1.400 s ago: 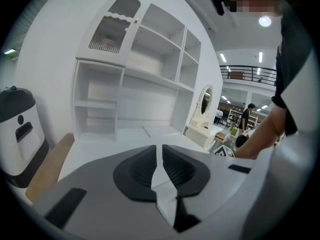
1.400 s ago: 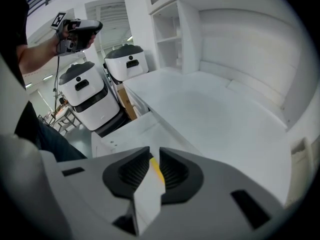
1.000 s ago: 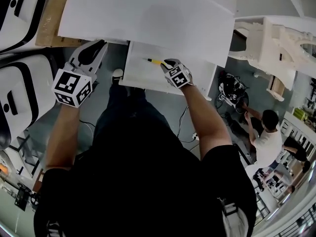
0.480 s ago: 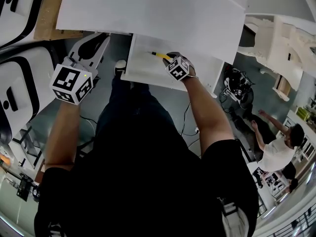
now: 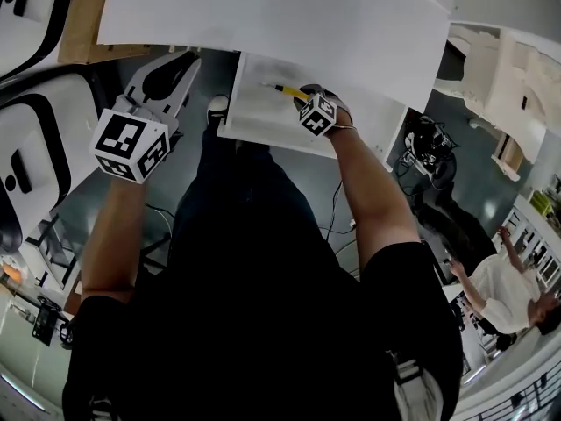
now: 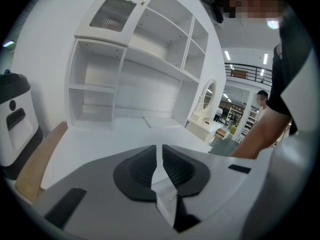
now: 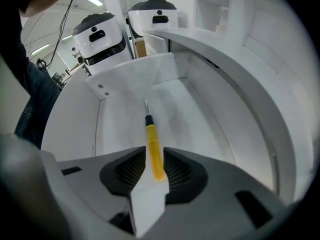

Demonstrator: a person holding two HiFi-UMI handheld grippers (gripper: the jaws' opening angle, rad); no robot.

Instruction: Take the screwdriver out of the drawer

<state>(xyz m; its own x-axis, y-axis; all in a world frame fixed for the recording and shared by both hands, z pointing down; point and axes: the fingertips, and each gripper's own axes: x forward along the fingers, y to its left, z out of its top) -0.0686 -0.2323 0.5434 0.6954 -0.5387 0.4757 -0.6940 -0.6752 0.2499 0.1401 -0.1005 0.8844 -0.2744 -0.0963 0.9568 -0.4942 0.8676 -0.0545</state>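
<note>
The right gripper (image 7: 154, 154) is coming down steeply into the open drawer (image 5: 250, 117), sitting deeper in it than a second ago. Its jaws are opening as it descends, so they are now standing spread on either side of the screwdriver (image 7: 151, 134) without pressing on it. The white desk top (image 5: 263, 16) is stretching across the far side of the scene, and the drawer is standing pulled out from under it toward the person. The left gripper (image 6: 160, 154) is hanging outside the drawer to its left, slightly lower than before, with its jaws drawn together on nothing. The screwdriver is lying flat on the drawer floor, its yellow handle running between the right gripper's pads and its thin shaft pointing left. The change suggests the grasp is only being lined up. The tool is not yet being held, so closing on the handle and lifting it clear of the drawer are still to come.
</note>
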